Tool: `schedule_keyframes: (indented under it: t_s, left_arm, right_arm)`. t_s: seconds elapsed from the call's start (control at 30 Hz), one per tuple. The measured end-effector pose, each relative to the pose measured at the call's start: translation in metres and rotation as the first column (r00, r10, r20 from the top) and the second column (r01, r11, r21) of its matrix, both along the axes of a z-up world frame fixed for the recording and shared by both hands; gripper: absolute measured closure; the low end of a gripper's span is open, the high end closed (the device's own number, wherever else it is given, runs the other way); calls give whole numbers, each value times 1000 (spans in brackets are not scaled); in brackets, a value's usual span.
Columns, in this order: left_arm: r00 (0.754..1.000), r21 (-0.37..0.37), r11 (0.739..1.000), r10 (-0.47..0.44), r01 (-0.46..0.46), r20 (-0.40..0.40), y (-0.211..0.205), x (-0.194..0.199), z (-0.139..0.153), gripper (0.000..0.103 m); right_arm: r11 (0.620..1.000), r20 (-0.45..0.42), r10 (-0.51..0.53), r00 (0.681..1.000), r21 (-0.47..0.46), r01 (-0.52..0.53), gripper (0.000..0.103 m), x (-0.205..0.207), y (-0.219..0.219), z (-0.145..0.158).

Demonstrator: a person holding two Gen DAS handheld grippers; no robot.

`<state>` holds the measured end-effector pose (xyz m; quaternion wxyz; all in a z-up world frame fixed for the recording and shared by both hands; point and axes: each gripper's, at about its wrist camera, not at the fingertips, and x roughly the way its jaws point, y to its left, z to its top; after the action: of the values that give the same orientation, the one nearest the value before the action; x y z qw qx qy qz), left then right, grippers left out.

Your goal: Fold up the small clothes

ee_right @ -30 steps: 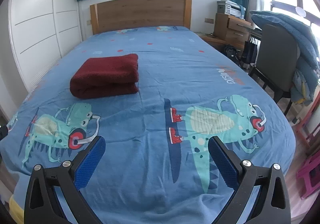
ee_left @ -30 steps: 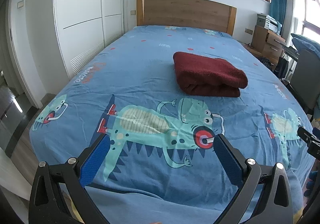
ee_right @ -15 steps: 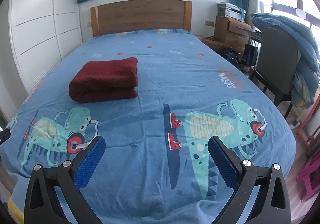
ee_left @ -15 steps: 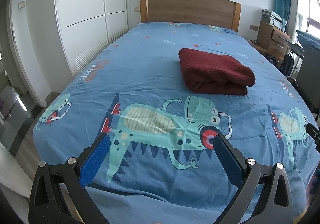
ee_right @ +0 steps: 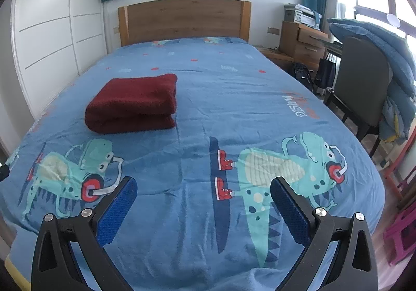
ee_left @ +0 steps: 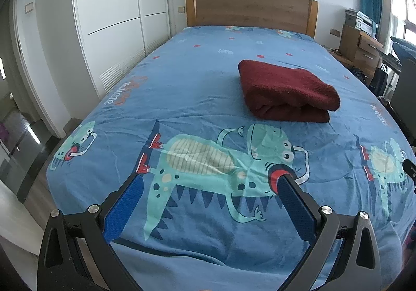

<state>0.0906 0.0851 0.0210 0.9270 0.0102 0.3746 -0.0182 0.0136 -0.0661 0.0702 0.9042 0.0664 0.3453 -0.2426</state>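
Folded red garment point(ee_left: 287, 92) point(ee_right: 134, 103) lies on bed point(ee_left: 197, 77). Left gripper point(ee_left: 210, 181), right gripper point(ee_right: 204, 188): jaws spread wide, empty, above bed's near end.

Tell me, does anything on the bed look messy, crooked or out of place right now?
Nothing stands out. The dark red garment lies neatly folded on the blue dinosaur sheet, which is smooth apart from slight wrinkles. Both the left gripper and the right gripper are open and empty.
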Motion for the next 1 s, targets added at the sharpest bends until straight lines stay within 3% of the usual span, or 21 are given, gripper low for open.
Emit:
schedule_keyframes:
  t_s: [1.0]
  left_arm:
    - [998, 12, 1000, 28, -27, -59, 4, 12, -24, 1]
  right_arm:
    - [999, -59, -42, 997, 8, 43, 0, 5, -29, -24]
